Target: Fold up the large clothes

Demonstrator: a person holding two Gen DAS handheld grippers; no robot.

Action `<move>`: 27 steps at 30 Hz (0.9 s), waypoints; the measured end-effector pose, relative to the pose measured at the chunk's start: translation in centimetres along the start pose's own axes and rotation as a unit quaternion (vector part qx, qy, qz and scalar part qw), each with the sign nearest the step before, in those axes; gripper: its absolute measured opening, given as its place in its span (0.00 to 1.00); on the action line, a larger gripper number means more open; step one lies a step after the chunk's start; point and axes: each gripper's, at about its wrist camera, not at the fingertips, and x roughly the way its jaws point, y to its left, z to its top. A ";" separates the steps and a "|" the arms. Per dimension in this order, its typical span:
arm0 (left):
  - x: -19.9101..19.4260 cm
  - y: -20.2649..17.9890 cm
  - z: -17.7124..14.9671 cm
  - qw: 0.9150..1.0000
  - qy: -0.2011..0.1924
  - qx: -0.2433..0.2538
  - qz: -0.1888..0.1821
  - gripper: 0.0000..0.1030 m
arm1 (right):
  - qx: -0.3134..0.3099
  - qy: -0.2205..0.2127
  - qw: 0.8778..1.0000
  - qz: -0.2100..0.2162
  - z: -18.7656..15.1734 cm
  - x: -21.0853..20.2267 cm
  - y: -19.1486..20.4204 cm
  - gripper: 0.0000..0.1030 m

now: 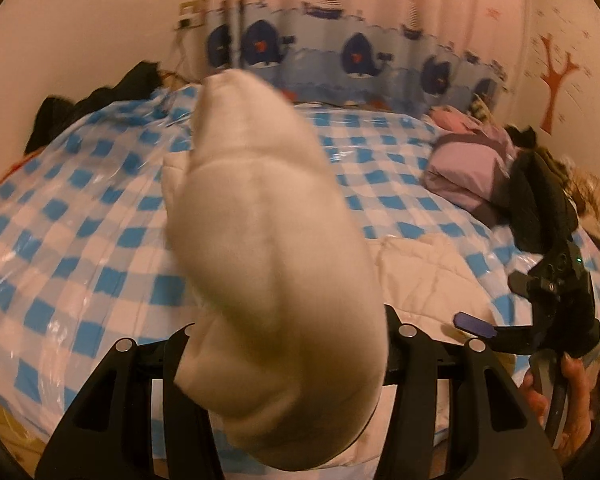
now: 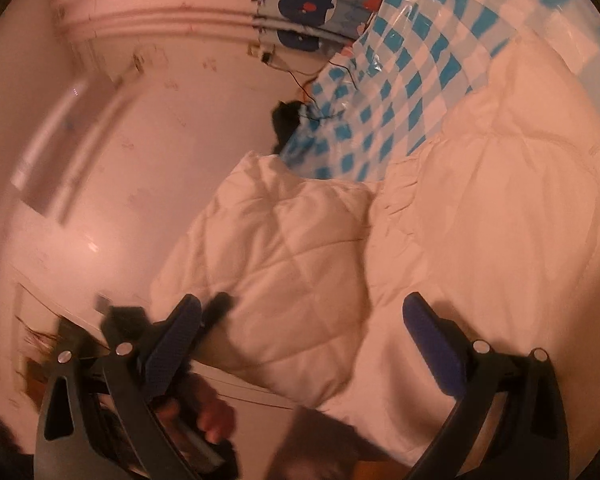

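Observation:
A white quilted garment (image 2: 480, 200) lies on the bed. In the left wrist view a thick fold of it (image 1: 268, 240) stands up right in front of the camera, with my left gripper (image 1: 288, 344) shut on it and its fingertips hidden by the cloth. In the right wrist view that lifted flap (image 2: 284, 256) rises at the left of the garment. My right gripper (image 2: 304, 340) is rolled sideways just above the garment, open wide, with nothing between its blue pads (image 2: 432, 340). A hand (image 1: 572, 392) holds it at the left wrist view's right edge.
The bed has a blue and white checked cover (image 1: 80, 216) under clear plastic. Folded lilac clothes (image 1: 464, 168) and a black garment (image 1: 540, 196) lie at the far right, and dark clothes (image 1: 100, 100) at the far left. A whale-print curtain (image 1: 360, 56) hangs behind the bed.

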 end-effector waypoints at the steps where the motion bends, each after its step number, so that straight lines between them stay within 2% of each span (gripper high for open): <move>1: 0.0 -0.8 0.0 1.000 -0.001 0.010 -0.003 0.46 | 0.012 -0.005 1.000 0.019 0.1 -0.5 -0.3 0.95; 4: 0.0 -3.7 0.1 0.999 -0.004 0.037 -0.014 0.46 | 0.046 -0.020 0.996 0.071 0.1 -2.2 -1.2 0.95; 8: 0.4 -8.7 -0.6 0.996 -0.004 0.088 -0.031 0.43 | 0.091 -0.040 0.985 0.139 0.3 -4.3 -2.9 0.95; 12: 1.7 -14.3 -2.2 0.988 0.005 0.146 -0.049 0.41 | 0.118 -0.061 0.975 0.180 0.7 -6.5 -4.5 0.95; 15: 3.1 -18.5 -3.8 0.979 0.018 0.193 -0.059 0.41 | 0.130 -0.083 0.970 0.187 1.0 -8.9 -5.7 0.95; 17: 4.5 -21.5 -5.6 0.969 0.031 0.239 -0.052 0.42 | 0.135 -0.098 0.971 0.172 1.3 -10.8 -6.5 0.95; 18: 5.1 -23.2 -6.9 0.961 0.032 0.271 -0.043 0.43 | 0.136 -0.102 0.972 0.160 1.4 -11.6 -6.9 0.95; 19: 5.7 -24.5 -7.8 0.954 0.033 0.296 -0.036 0.48 | 0.138 -0.103 0.974 0.149 1.5 -12.1 -7.2 0.95; 21: 6.3 -26.2 -9.0 0.946 0.035 0.320 -0.037 0.59 | 0.137 -0.104 0.979 0.110 2.0 -13.5 -7.6 0.95; 23: 6.9 -27.7 -10.4 0.937 0.038 0.347 -0.033 0.73 | 0.111 -0.111 0.986 0.047 3.1 -15.5 -6.7 0.95; 24: 7.1 -28.0 -10.8 0.934 0.039 0.355 -0.031 0.76 | 0.098 -0.113 0.988 0.031 3.6 -16.1 -6.1 0.95; 25: 7.2 -28.5 -11.3 0.929 0.037 0.368 -0.026 0.79 | 0.073 -0.108 0.991 0.013 4.7 -16.4 -4.9 0.95; 27: 7.0 -28.5 -11.5 0.927 0.037 0.371 -0.029 0.79 | 0.014 -0.076 0.997 -0.028 6.9 -15.5 -2.0 0.95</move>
